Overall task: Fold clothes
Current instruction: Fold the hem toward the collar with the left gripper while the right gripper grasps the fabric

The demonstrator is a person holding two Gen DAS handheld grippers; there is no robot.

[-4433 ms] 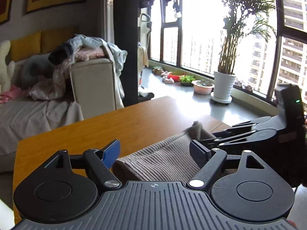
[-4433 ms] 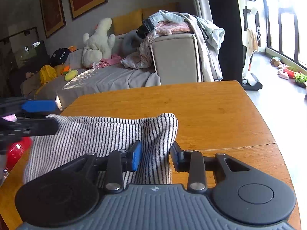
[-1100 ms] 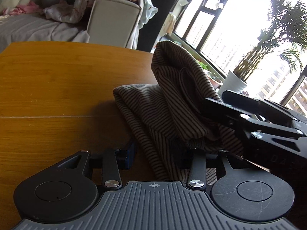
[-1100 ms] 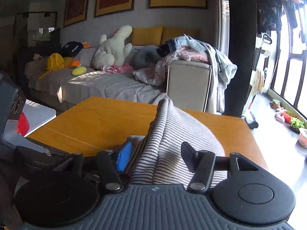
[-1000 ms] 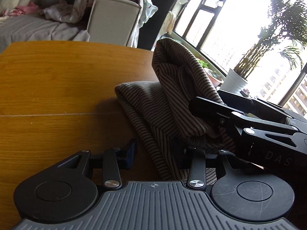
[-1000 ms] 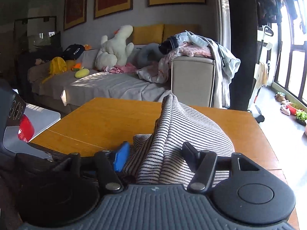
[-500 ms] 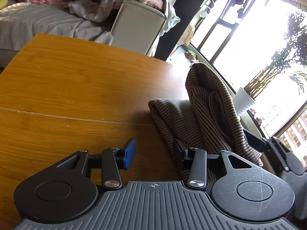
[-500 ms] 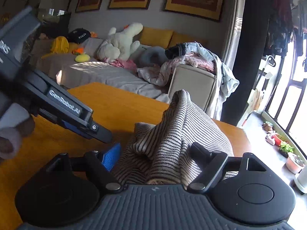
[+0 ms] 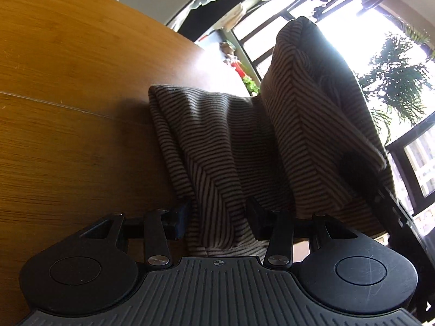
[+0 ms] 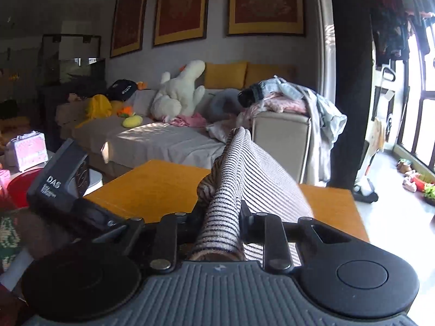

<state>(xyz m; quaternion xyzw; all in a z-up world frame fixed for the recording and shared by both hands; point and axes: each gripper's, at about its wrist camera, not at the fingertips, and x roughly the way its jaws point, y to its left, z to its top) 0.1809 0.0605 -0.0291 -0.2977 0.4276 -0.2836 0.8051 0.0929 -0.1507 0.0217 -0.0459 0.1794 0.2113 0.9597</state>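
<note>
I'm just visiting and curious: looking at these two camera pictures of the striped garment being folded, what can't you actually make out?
- What kind of garment the striped garment is: both views show only bunched folds.
- Right wrist view: the right gripper jaws' pads, buried in cloth.
- Left wrist view: whether the left gripper pinches the fabric; the folds hide the contact.
- Right wrist view: the table under the garment.
- Left wrist view: anything outside the window, washed out by glare.

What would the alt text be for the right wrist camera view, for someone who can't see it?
The right gripper is shut on a bunched fold of the striped garment, held up above the wooden table. The left gripper's body shows at lower left. Behind are a cluttered sofa with a white plush toy and three framed pictures.
</note>
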